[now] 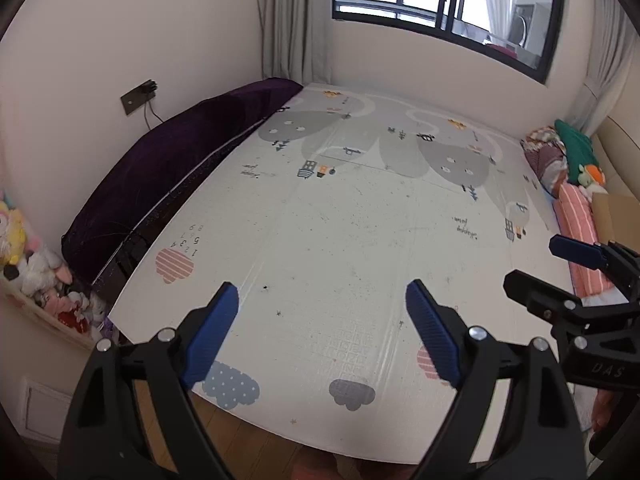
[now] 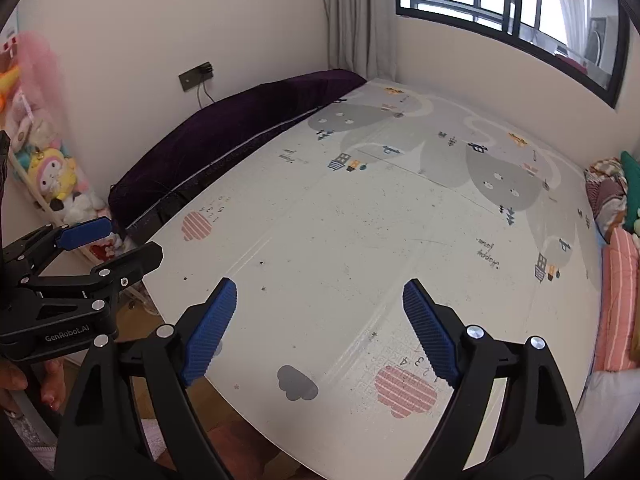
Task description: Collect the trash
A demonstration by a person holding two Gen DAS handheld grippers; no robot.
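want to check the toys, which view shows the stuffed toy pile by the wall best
The right wrist view: the stuffed toy pile stands fairly large at the left wall, beyond the left gripper. The left wrist view squeezes the pile into its distorted left edge.

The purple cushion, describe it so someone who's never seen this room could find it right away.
Start at the big printed play mat covering the floor below the window. Along the mat's left edge, against the wall under the dark wall socket, lies the purple cushion. It is long, dark and plain, unlike the colourful stuffed toys at its near end.
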